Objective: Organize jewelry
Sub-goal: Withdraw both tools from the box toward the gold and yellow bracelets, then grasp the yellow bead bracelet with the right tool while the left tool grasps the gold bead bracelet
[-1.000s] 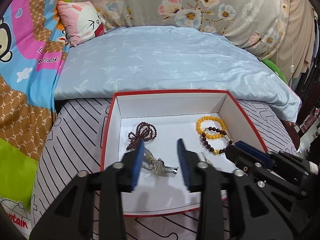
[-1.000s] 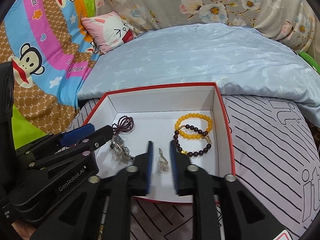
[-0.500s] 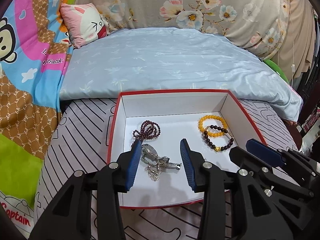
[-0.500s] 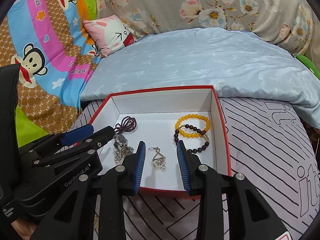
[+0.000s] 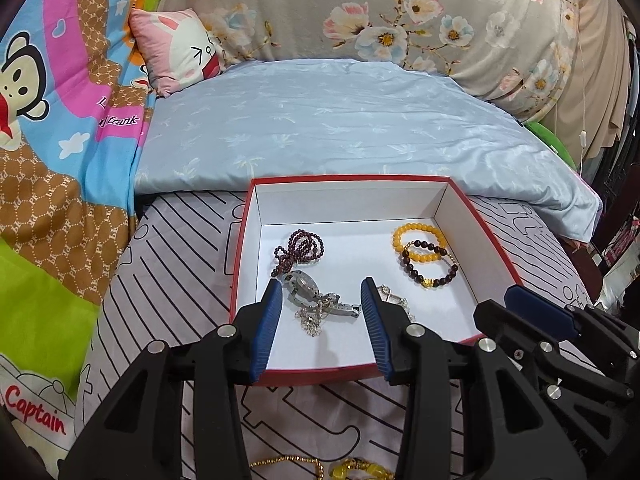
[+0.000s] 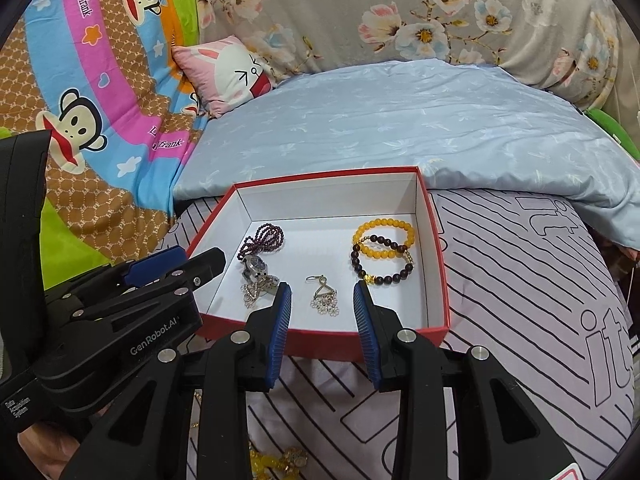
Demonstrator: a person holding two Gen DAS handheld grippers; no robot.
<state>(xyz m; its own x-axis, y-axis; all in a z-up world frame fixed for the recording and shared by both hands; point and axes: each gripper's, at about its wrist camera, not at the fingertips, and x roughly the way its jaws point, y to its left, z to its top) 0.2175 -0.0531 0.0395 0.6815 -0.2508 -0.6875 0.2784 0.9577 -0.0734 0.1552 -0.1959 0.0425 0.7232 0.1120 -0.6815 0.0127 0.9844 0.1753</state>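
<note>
A red box with a white inside [image 5: 348,179] [image 6: 434,224] lies on the bed. In it are a dark red bead string [image 5: 298,246] [image 6: 262,238], a silver watch with a chain [image 5: 310,294] [image 6: 256,276], a silver pendant [image 6: 324,294], a yellow bead bracelet [image 5: 418,236] [image 6: 384,228] and a dark bead bracelet [image 5: 432,270] [image 6: 382,264]. My left gripper [image 5: 320,300] is open and empty over the box's near edge. My right gripper [image 6: 322,300] is open and empty, above the near rim, the pendant seen between its fingers.
Gold and yellow jewelry [image 5: 320,468] [image 6: 276,460] lies on the striped sheet in front of the box, under the grippers. A light blue quilt [image 5: 340,128] lies behind the box, with a pink pillow [image 5: 180,48] and floral bedding beyond.
My right gripper opened and let go of the silver pendant, which now lies in the box. Both grippers drew back toward the box's near edge.
</note>
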